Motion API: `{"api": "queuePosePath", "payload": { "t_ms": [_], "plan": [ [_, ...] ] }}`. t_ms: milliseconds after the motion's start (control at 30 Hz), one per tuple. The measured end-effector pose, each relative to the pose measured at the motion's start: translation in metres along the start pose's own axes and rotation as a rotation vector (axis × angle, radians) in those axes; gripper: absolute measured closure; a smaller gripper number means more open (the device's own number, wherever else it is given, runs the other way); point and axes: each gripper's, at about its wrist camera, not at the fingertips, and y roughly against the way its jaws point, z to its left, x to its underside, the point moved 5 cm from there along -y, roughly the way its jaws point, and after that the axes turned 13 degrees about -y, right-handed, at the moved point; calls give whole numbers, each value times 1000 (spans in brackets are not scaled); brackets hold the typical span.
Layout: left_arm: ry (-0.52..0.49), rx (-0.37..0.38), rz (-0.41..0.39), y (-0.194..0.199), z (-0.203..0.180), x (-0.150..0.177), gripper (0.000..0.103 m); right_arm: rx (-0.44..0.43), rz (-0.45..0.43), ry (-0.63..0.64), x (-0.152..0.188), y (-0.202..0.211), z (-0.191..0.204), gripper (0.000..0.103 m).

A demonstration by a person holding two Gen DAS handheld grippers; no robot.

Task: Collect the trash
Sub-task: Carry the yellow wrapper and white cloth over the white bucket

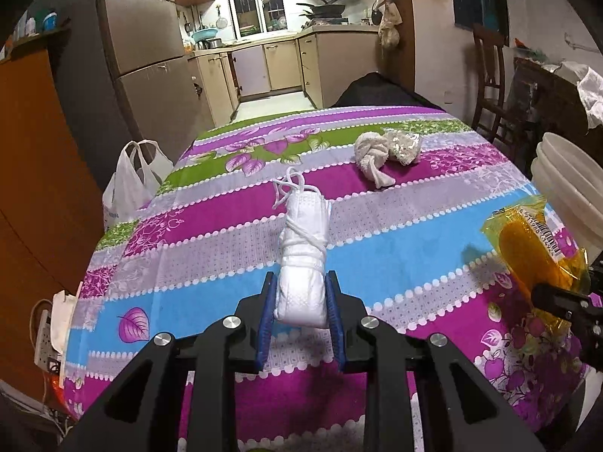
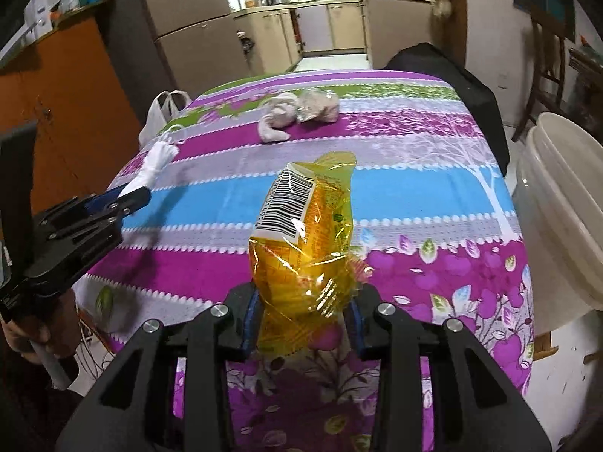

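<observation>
My left gripper [image 1: 300,282] is shut on a rolled white face mask [image 1: 304,260] bound with its ear loops, held above the striped tablecloth [image 1: 211,222]. It also shows at the left of the right wrist view [image 2: 154,164]. My right gripper [image 2: 301,301] is shut on a yellow plastic wrapper [image 2: 305,226] with a barcode label, held above the table; the wrapper shows at the right of the left wrist view [image 1: 527,241]. A knotted white cloth [image 1: 371,152] and a crumpled clear wrapper [image 1: 405,147] lie together on the far part of the table.
A white plastic bag [image 1: 130,182] hangs at the table's left edge. A white bucket [image 2: 565,203] stands right of the table. A wooden chair [image 1: 490,75] and a dark bundle [image 1: 377,90] are beyond the far edge. An orange cabinet [image 2: 64,113] is on the left.
</observation>
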Motion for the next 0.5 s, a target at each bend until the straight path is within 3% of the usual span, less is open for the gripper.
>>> {"api": "queuePosePath", "payload": {
  "t_ms": [300, 500],
  "plan": [
    [5, -34, 38, -3, 6, 3, 76, -3, 5, 7, 1, 1, 0, 68],
    [-29, -35, 23, -4, -2, -18, 76, -21, -5, 18, -19, 13, -2, 68]
  ]
}}
